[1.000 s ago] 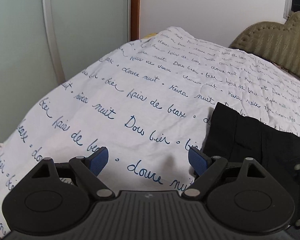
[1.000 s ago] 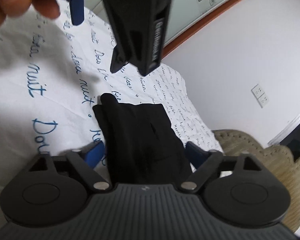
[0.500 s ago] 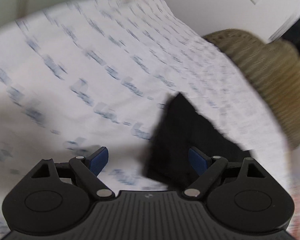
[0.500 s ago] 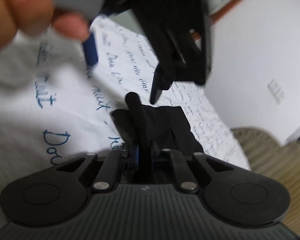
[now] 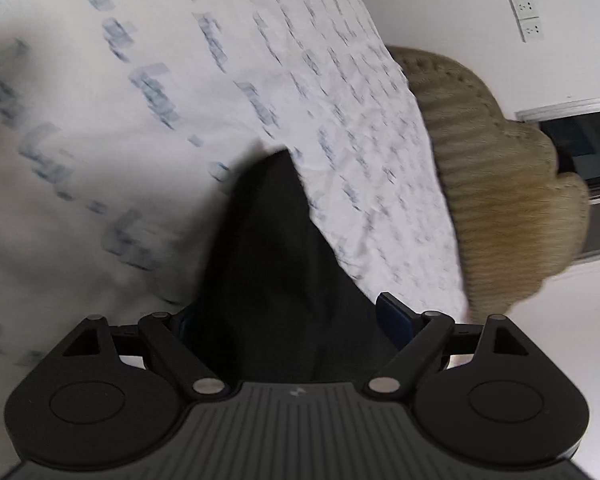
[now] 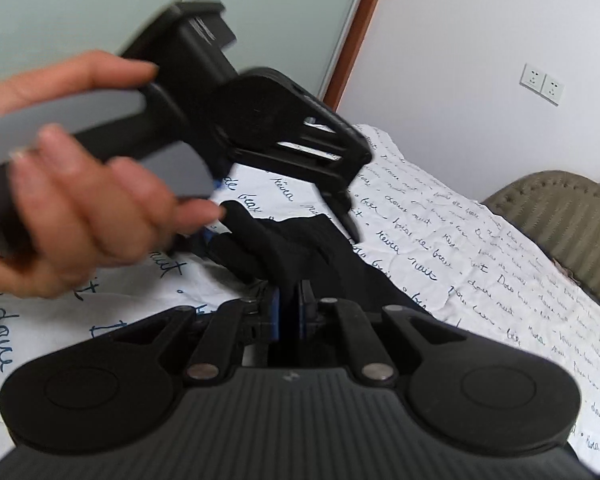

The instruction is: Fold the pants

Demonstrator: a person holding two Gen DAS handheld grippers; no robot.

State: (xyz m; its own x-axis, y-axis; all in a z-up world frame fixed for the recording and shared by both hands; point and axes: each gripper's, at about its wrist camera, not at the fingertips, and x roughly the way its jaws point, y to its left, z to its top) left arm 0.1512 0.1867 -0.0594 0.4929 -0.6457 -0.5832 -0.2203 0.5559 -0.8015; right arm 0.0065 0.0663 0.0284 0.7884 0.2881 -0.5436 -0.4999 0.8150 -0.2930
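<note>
The black pants [image 5: 272, 264] lie bunched on a white bedsheet with blue script [image 5: 100, 120]. My left gripper [image 5: 288, 316] is open, its blue pads on either side of the pants' near part; the view is blurred. In the right wrist view my right gripper [image 6: 288, 304] is shut on a fold of the pants [image 6: 300, 248], lifting it a little. There the left gripper's body [image 6: 260, 128], held by a hand [image 6: 80, 200], hangs over the pants' far end.
A beige ribbed headboard or sofa [image 5: 500, 184] borders the bed on the right. A white wall with sockets [image 6: 540, 84] stands behind. A glass door with a wooden frame [image 6: 356, 32] is at the back left.
My right gripper has closed on the pants and raised a fold. My left gripper has swung right and down over the pants, so they now sit between its open fingers.
</note>
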